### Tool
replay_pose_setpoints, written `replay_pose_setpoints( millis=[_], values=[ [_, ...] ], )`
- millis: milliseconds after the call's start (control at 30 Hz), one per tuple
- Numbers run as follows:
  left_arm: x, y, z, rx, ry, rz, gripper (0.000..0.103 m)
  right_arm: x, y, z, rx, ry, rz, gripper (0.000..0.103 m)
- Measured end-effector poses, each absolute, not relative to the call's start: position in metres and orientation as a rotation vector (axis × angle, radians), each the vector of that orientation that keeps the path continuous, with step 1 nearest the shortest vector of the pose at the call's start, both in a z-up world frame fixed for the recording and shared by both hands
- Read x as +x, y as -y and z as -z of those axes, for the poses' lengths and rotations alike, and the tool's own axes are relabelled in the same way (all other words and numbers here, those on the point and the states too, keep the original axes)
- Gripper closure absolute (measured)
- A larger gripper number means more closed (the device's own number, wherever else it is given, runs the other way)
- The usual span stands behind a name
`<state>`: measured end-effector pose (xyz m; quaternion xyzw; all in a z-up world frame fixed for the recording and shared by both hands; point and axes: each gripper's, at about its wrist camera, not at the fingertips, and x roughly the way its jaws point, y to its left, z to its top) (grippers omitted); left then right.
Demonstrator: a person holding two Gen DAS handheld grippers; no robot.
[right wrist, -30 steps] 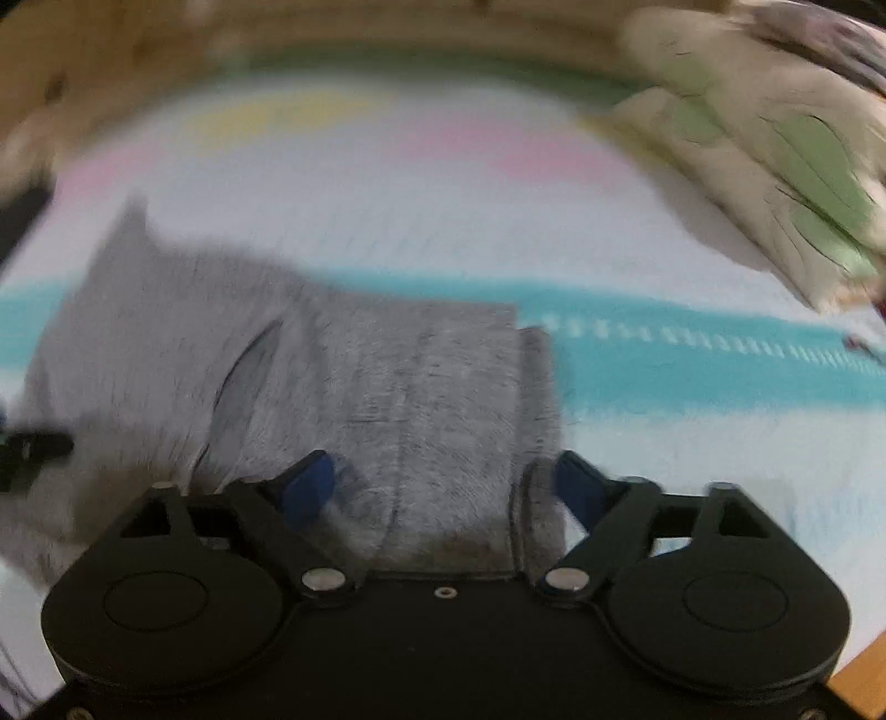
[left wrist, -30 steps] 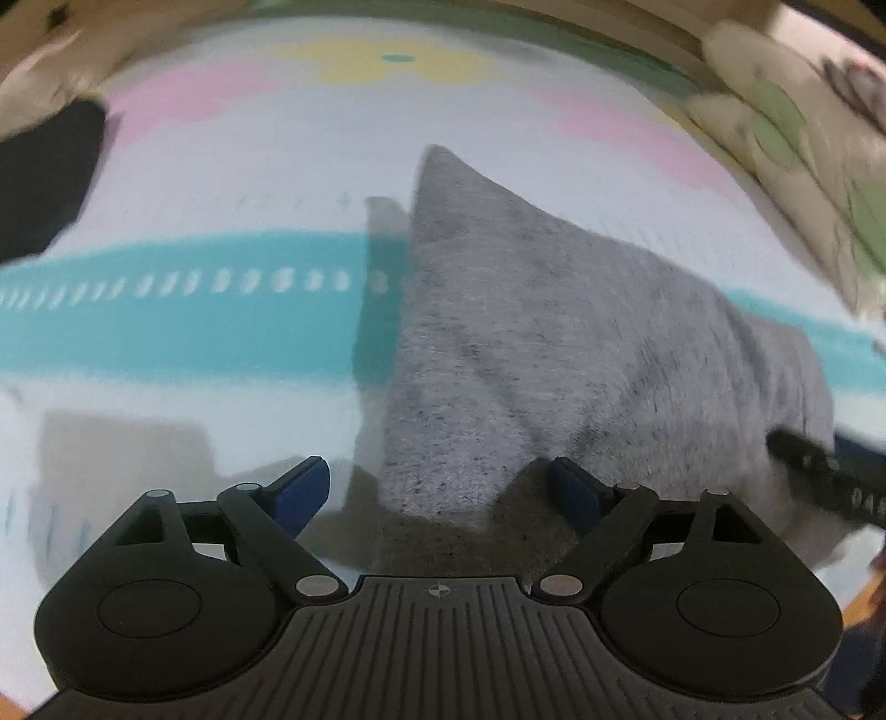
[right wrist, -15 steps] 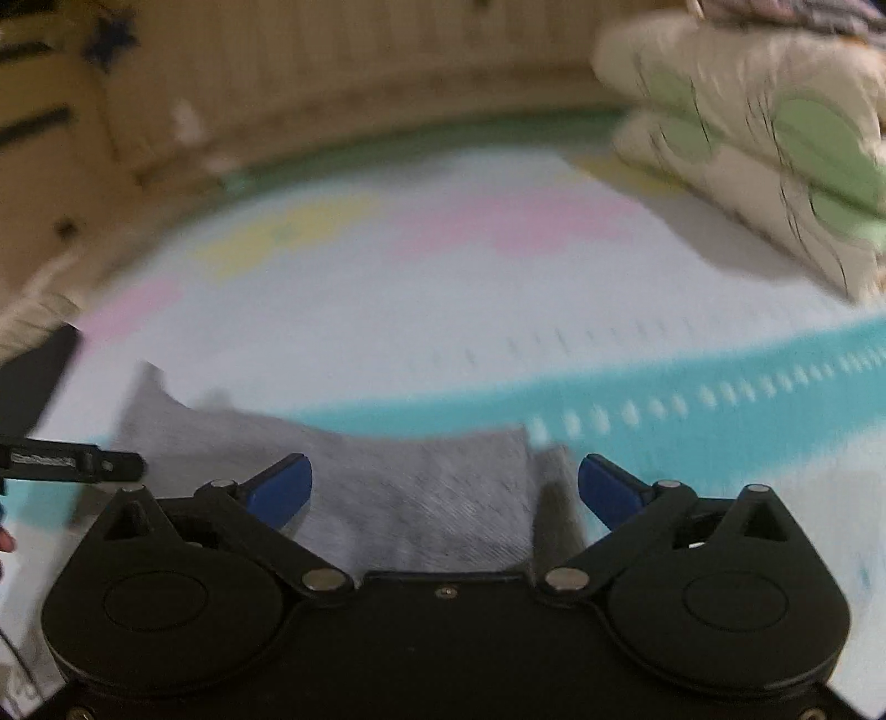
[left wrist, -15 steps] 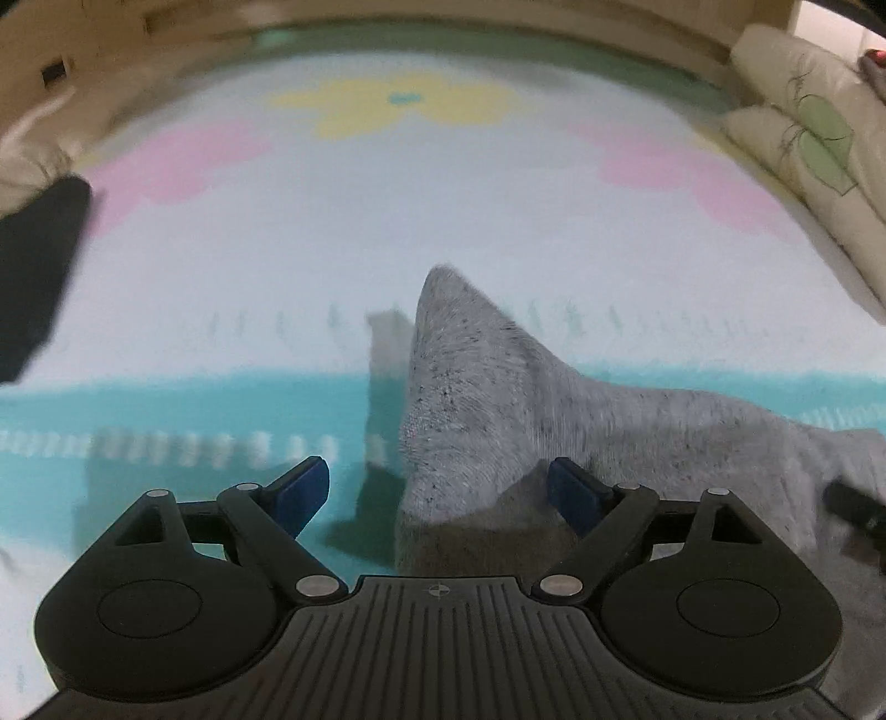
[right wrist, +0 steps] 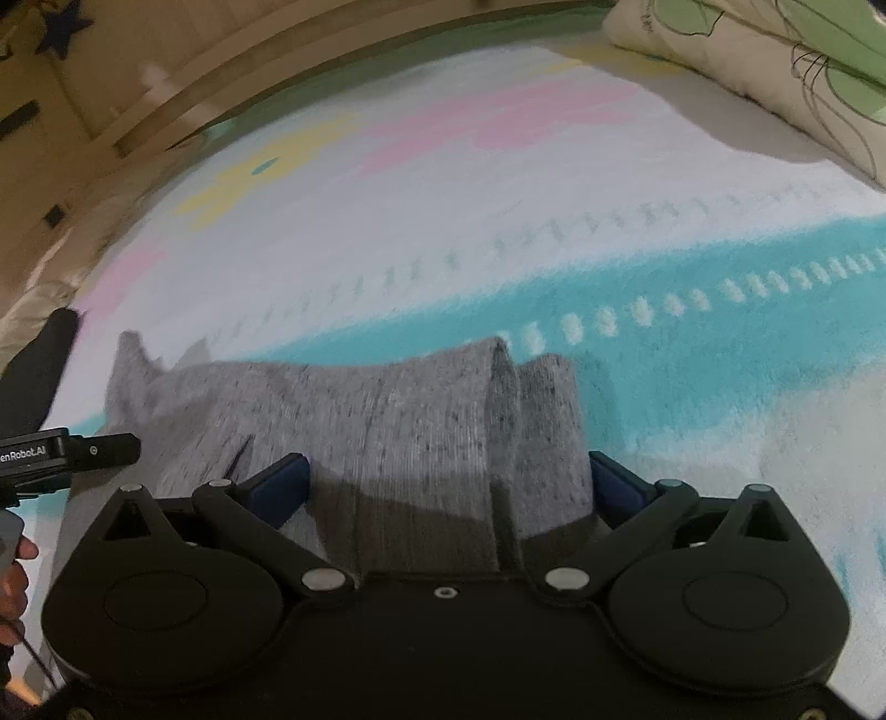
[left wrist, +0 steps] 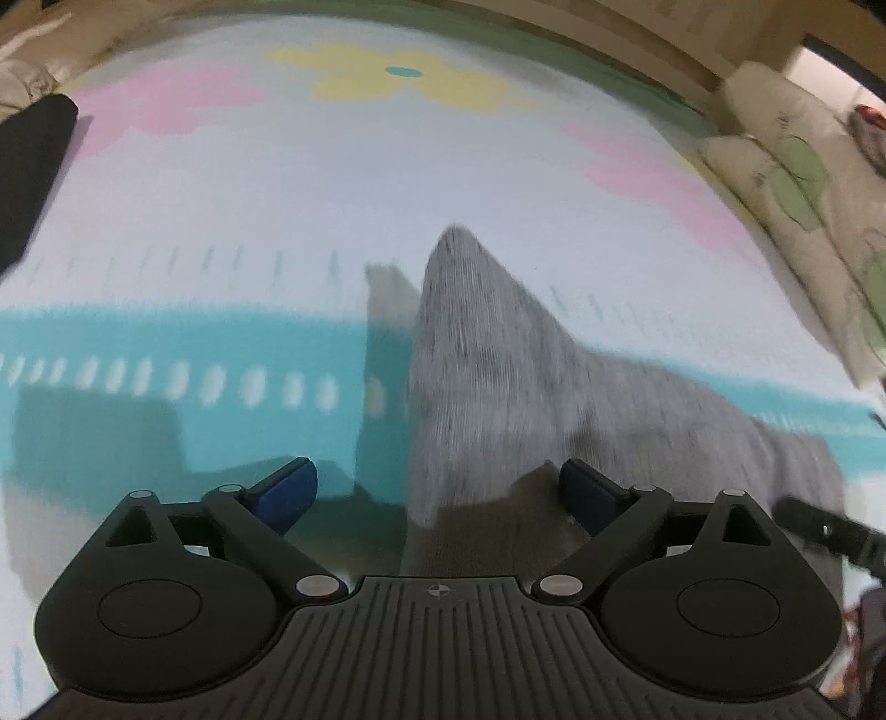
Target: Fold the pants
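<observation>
Pants [right wrist: 387, 421] apparently clear of mat [right wrist: 443, 221] edges.

Both wrist views look steeply down, close, sharing grey pants [left wrist: 498, 376]

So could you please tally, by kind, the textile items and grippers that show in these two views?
Grey pants: 1
Patterned bedspread: 1
Leaf-print pillows: 2 at least
Black cloth at the edge: 1
Grippers, both open: left gripper, right gripper: 2
Total: 7
</observation>
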<state>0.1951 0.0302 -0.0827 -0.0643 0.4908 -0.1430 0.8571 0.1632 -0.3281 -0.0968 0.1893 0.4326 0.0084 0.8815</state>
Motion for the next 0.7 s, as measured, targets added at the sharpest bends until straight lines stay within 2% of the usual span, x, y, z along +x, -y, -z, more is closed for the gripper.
replay_pose_setpoints(
  millis=[367, 700],
  values=[
    [0.162, -0.052, 0.084, -0.101, -1.049, 0.392, 0.007, 0.111, 0.360, 0.095, 0.526, -0.912, -0.174, 0.000],
    [0.168, -0.050, 0.083, -0.135, -1.046, 0.464, 0.007, 0.115, 0.410, 0.124, 1.163, -0.963, -0.222, 0.000]
  ],
)
